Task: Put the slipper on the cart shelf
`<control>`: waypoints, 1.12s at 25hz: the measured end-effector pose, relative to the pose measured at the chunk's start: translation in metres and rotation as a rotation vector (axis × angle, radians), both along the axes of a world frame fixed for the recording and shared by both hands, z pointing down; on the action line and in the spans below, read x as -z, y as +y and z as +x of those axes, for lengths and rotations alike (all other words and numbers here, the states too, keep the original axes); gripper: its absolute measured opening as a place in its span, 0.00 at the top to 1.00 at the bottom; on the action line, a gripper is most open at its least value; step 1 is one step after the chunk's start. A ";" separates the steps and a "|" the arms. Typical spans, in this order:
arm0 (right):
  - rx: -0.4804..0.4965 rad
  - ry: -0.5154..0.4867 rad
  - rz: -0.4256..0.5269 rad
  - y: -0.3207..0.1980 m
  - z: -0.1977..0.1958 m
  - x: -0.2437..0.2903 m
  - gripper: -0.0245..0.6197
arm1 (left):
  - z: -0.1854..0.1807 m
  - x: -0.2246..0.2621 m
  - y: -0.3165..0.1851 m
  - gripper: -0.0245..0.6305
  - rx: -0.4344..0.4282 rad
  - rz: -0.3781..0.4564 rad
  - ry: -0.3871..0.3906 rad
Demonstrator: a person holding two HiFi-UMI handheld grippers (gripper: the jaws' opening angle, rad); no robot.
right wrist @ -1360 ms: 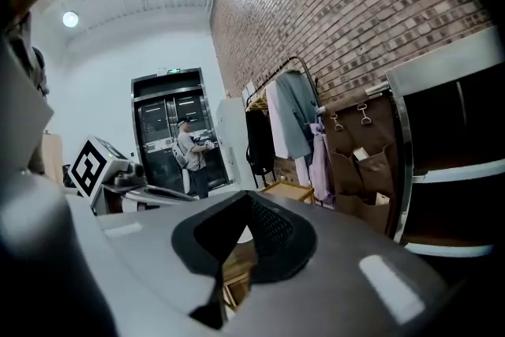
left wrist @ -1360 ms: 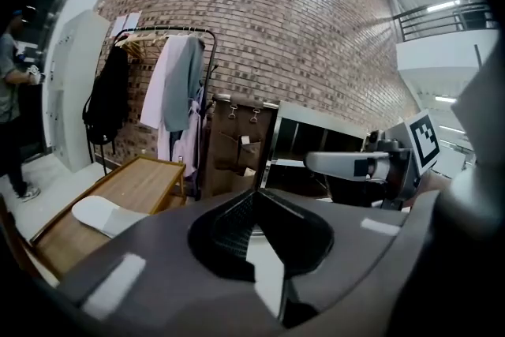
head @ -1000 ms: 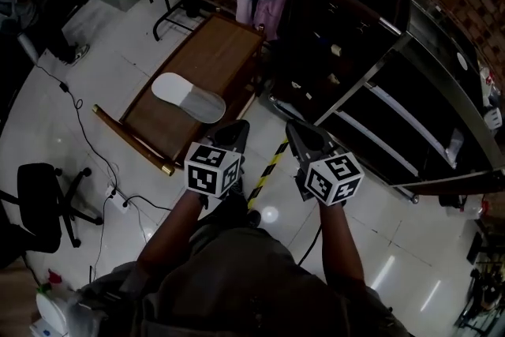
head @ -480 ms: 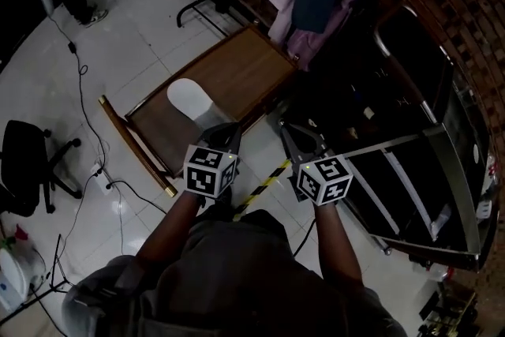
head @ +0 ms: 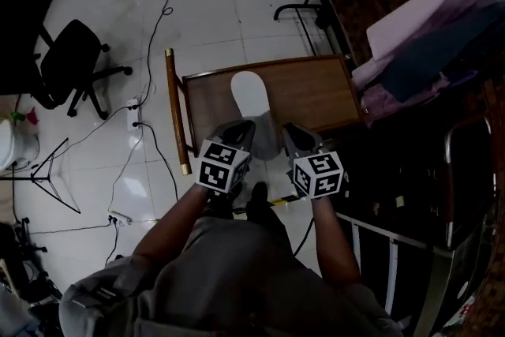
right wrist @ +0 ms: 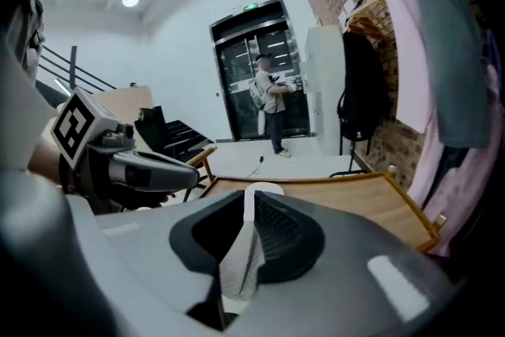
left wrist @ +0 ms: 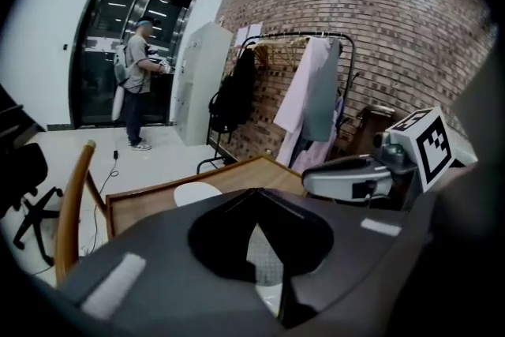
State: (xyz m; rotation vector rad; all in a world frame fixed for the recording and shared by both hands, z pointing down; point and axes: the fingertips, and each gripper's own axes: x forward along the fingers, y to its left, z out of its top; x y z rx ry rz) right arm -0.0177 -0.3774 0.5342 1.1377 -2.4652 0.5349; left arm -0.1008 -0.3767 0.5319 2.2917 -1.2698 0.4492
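- The slipper [head: 248, 95] is lying flat on the wooden cart shelf [head: 316, 91], white toe pointing away from the person and grey heel end nearest them.
- The left gripper [head: 243, 126] is hovering over the near edge of the shelf, just left of the slipper's heel end. In the left gripper view its jaws are meeting at the tips and gripping nothing.
- In that view the slipper's white toe is showing beyond the jaws, slightly left of them.
- The right gripper [head: 293, 130] is hanging just right of the heel end, so the slipper is sitting between the two grippers and a little ahead of both.
- The right gripper's jaws are opening, parted only by a narrow slit. Nothing is sitting between them, and the slipper's toe is peeking over their tips, apart from the pads.
- Clothes [head: 426, 51] are hanging at the shelf's right side, and an office chair [head: 75, 63] is standing well apart on the white floor.
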 end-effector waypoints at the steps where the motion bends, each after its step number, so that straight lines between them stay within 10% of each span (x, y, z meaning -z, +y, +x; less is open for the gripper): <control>1: 0.044 0.001 -0.025 -0.003 -0.010 -0.011 0.92 | -0.006 -0.003 0.001 0.95 0.038 -0.002 -0.005; 13: 0.213 0.174 -0.207 -0.038 -0.067 -0.123 0.76 | -0.047 -0.024 0.016 0.95 0.271 -0.063 -0.041; 28: 0.219 0.198 -0.226 -0.031 -0.057 -0.133 0.95 | -0.042 -0.021 0.012 0.95 0.201 -0.077 -0.048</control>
